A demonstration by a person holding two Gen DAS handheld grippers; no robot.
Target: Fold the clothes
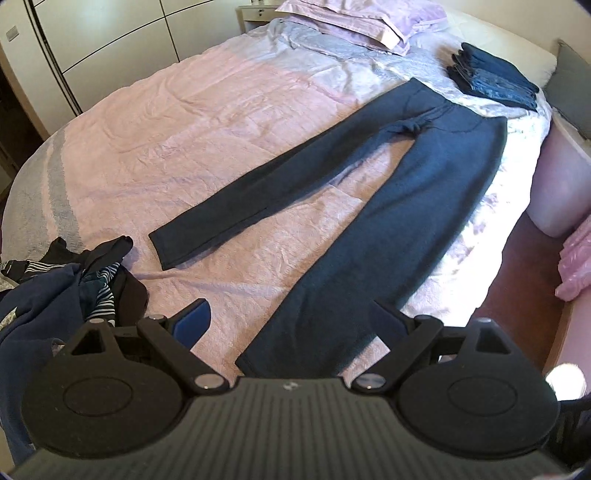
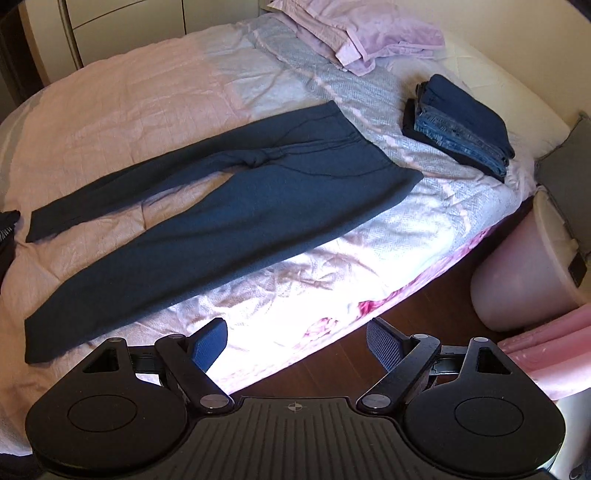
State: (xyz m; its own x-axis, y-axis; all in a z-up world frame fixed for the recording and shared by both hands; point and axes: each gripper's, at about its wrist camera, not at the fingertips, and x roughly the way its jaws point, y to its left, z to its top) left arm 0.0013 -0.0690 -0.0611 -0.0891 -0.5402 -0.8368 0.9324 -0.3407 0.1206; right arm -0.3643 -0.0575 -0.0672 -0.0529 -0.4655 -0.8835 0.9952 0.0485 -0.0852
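Dark blue-grey trousers (image 1: 399, 192) lie spread flat on the pink bedspread (image 1: 184, 129), legs apart in a V, waistband toward the pillows. In the right wrist view the same trousers (image 2: 229, 206) stretch from the waist at mid-right to the cuffs at the left. My left gripper (image 1: 291, 325) hovers open just above the near leg's cuff, holding nothing. My right gripper (image 2: 297, 341) is open over the bed's near edge, beside the near leg, with nothing between its fingers.
A stack of folded jeans and dark clothes (image 1: 495, 77) (image 2: 461, 125) sits near the pillows (image 2: 354, 33). A heap of unfolded dark and striped clothes (image 1: 62, 288) lies at the left. A pink bin (image 2: 528, 266) stands on the wooden floor (image 2: 406, 314) beside the bed.
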